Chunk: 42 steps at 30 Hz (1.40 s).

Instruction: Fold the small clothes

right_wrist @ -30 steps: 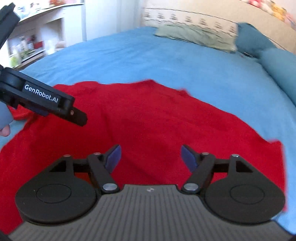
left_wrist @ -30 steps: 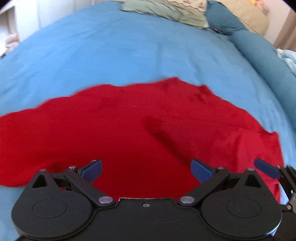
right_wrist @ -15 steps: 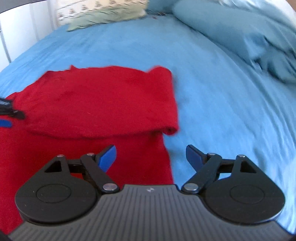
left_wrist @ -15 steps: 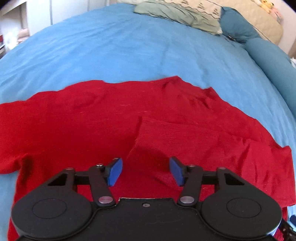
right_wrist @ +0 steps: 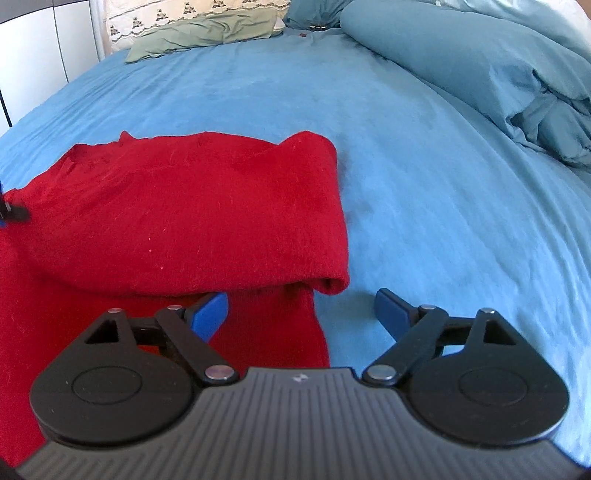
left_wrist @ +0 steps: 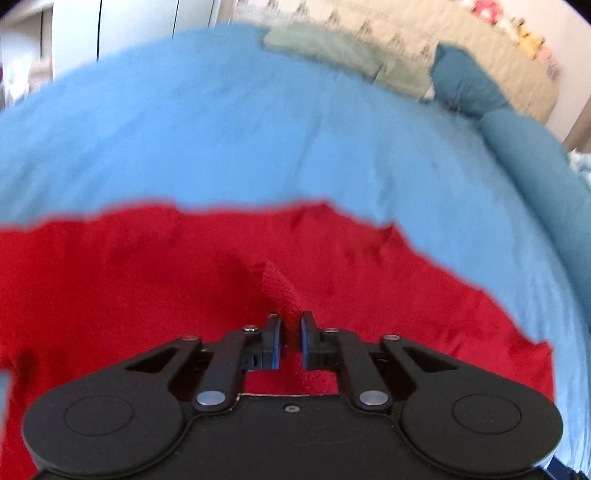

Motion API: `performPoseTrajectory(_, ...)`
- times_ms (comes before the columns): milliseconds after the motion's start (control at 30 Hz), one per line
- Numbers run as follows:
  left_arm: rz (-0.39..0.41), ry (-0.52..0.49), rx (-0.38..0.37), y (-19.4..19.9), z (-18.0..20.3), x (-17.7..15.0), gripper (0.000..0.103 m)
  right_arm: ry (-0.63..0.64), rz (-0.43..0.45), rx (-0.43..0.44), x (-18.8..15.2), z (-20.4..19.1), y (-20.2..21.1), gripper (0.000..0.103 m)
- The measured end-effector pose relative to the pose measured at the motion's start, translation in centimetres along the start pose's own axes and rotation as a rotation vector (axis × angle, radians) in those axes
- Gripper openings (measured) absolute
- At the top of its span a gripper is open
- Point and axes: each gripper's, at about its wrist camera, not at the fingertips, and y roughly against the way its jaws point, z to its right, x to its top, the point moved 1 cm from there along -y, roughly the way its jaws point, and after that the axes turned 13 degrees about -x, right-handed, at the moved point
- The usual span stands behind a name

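Red knit (right_wrist: 192, 206) lay part-folded on bed (right_wrist: 424, 155), soft, limp, likely light; left gripper (left_wrist: 291, 341) pinched a raised ridge mid-cloth, right gripper (right_wrist: 301, 314) gaped empty at the fold's corner, a likely hold.

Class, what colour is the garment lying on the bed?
Plain red garment, seen best in the right wrist view, on a blue bed.

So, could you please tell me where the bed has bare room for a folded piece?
Bare blue sheet lies between the red garment and the bunched duvet, and beyond the garment toward the green pillow. Near the left claw, red cloth covers everything.
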Motion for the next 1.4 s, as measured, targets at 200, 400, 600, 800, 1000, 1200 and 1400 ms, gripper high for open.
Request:
performPoseTrajectory(200,0.189,-0.066,0.075,5.6,-1.5,3.2,0.011,0.012,0.014,-0.010,1.1,-1.0,-0.5,0.102)
performPoseTrajectory(400,0.135,-0.063,0.142,4.6,-5.6,1.6,0.011,0.072,0.045,-0.065,2.2,-1.2,-1.6,0.102)
performPoseTrajectory(600,0.062,-0.042,0.145,3.7,-6.6,-1.2,0.012,0.019,0.012,-0.077,1.8,2.1,-2.4,0.103)
performPoseTrajectory(800,-0.005,-0.073,0.206,5.4,-7.9,-3.4,0.032,0.022,-0.002,-0.050,1.5,3.2,-2.2,0.103)
performPoseTrajectory(1000,-0.044,-0.085,0.339,9.0,-9.3,-4.7,0.041,0.095,-0.010,-0.041,2.0,3.6,-0.3,0.103)
performPoseTrajectory(1200,0.004,-0.149,0.259,8.8,-7.2,-3.1,0.075,0.123,0.108,0.207,4.4,-0.7,3.8,0.103)
performPoseTrajectory(1400,-0.019,-0.208,0.128,5.3,-4.3,-2.3,0.075,0.091,0.047,0.275,4.6,-5.9,0.2,0.103)
